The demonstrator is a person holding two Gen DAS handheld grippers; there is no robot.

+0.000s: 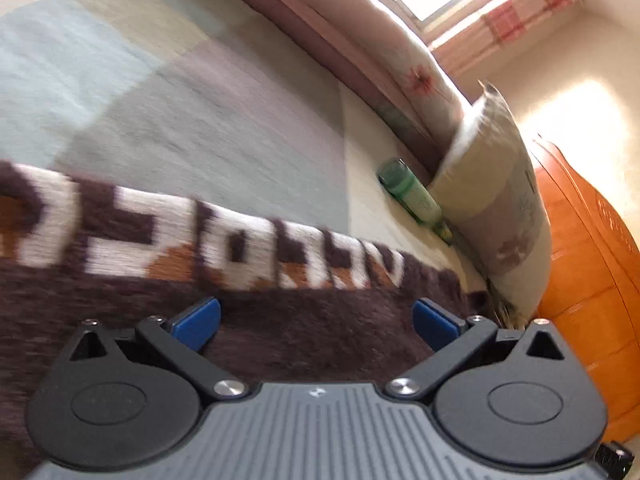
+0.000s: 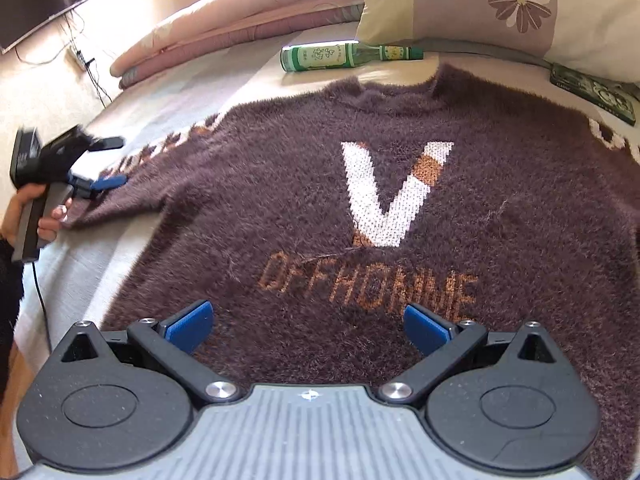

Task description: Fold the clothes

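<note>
Lying flat across the bed (image 2: 132, 100), the brown fuzzy sweater (image 2: 304, 184) is spread face up, big white V in the middle, orange lettering below it, neckline toward the pillows. One patterned sleeve (image 1: 200, 232) runs out to the side, white and orange blocks along it, and that is where the action sits.

The left gripper (image 1: 316, 316) is right over that sleeve, blue pads wide apart with nothing between them; the picture is smeared, so it looks to be in motion. From the other camera you can see it in the person's hand (image 2: 44, 216), down at the sleeve's end and just about touching the fabric. The right gripper (image 2: 306, 322) hovers above the hem side of the body, also spread wide and empty.

Farther out, a green glass bottle (image 2: 344, 56) lies on its side just beyond the collar, beside a floral pillow (image 2: 492, 4), with a dark flat case (image 2: 592, 96) near the shoulder and a rolled quilt (image 2: 224, 20) behind.

My read: a sleeve fold is being set up, nothing gripped yet. The danger is that plush knit. A shallow pinch could catch only fluff and slip free mid-fold, or grab one layer and drag the body crooked. Swing the sleeve too far toward the collar and it may knock the bottle rolling.
</note>
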